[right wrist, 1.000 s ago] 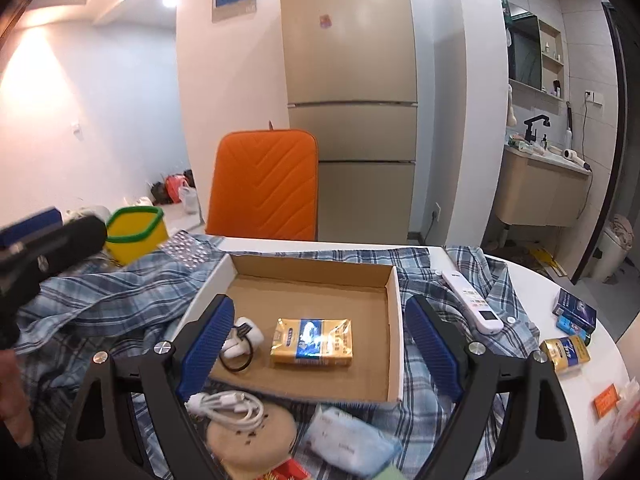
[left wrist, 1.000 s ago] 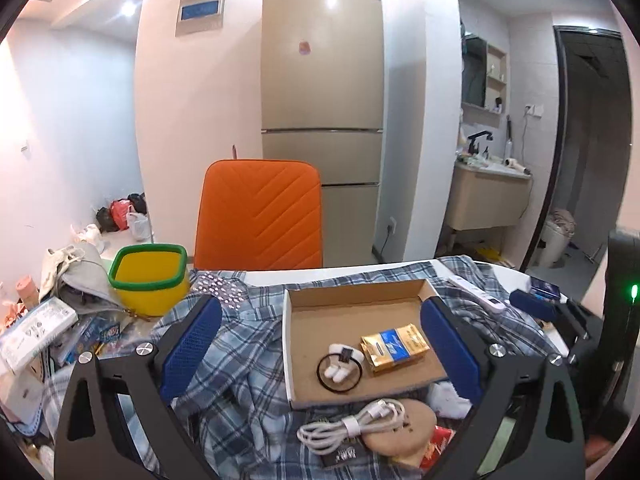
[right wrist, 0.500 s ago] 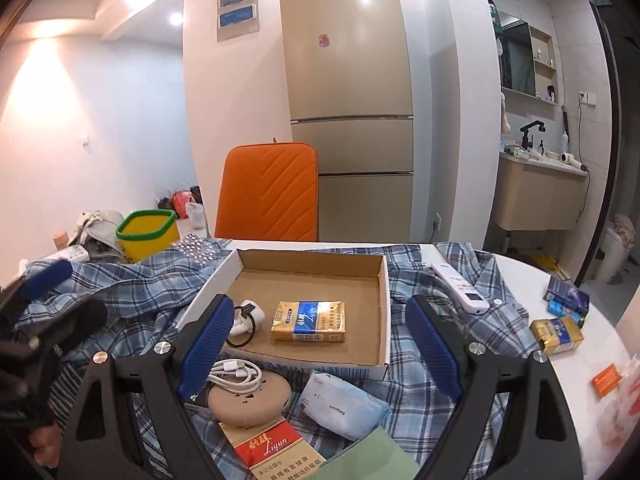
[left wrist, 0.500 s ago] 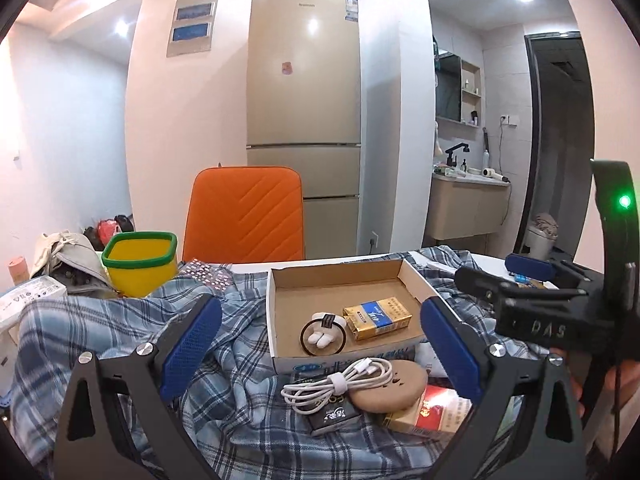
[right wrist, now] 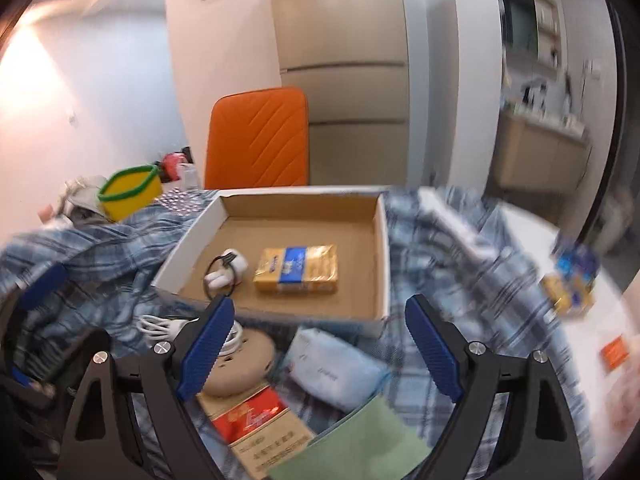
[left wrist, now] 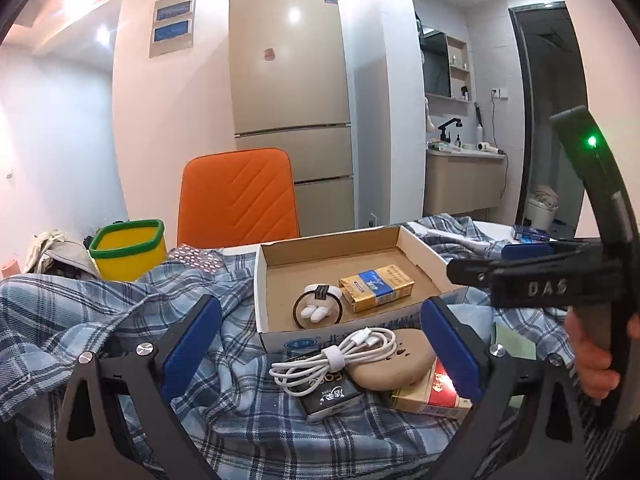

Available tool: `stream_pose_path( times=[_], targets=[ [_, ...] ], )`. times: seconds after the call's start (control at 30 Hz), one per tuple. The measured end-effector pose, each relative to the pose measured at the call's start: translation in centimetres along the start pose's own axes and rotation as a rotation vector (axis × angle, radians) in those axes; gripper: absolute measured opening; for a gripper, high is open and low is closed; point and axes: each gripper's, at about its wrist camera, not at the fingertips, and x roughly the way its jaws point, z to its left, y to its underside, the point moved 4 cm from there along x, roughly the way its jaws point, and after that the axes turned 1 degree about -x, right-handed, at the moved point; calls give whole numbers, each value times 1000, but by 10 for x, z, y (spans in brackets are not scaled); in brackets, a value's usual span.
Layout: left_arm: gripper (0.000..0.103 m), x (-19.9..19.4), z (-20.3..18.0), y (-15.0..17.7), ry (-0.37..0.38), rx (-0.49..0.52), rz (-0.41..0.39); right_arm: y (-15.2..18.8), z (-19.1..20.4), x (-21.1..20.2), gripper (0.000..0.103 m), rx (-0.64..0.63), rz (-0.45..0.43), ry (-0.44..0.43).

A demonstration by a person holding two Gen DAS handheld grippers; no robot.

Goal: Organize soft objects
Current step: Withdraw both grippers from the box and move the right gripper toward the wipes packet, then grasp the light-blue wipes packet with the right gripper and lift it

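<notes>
Both sets of jaws gaping, gripping nothing. Left gripper (left wrist: 320, 344) over the white cable (left wrist: 340, 354) and tan pad (left wrist: 394, 364); right gripper (right wrist: 318, 344) above the pale blue tissue pack (right wrist: 336, 364), near side of the cardboard box (right wrist: 382, 240). Likely to snag the plaid shirt (left wrist: 100, 312) beneath. Only the right view shows the pack; only the left, the other hand (left wrist: 596, 356).

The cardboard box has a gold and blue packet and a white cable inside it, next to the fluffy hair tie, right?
Not quite. The white cable is not inside the cardboard box. It lies outside, in front of the box, on the round tan thing on the checked cloth. The gold and blue packet and the fluffy hair tie are inside, as the left wrist view shows.
</notes>
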Motion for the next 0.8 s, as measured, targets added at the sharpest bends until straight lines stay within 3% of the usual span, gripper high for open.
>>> stream_pose_path(
  times=[0.4, 0.57, 0.8],
  targets=[
    [99, 4, 9, 2, -1, -42, 20, 24, -6, 28, 89, 5, 202, -19],
    [99, 2, 8, 0, -16, -36, 8, 32, -13, 46, 89, 82, 263, -16],
    [99, 2, 10, 0, -28, -45, 8, 30, -19, 61, 89, 190, 287, 74]
  ],
)
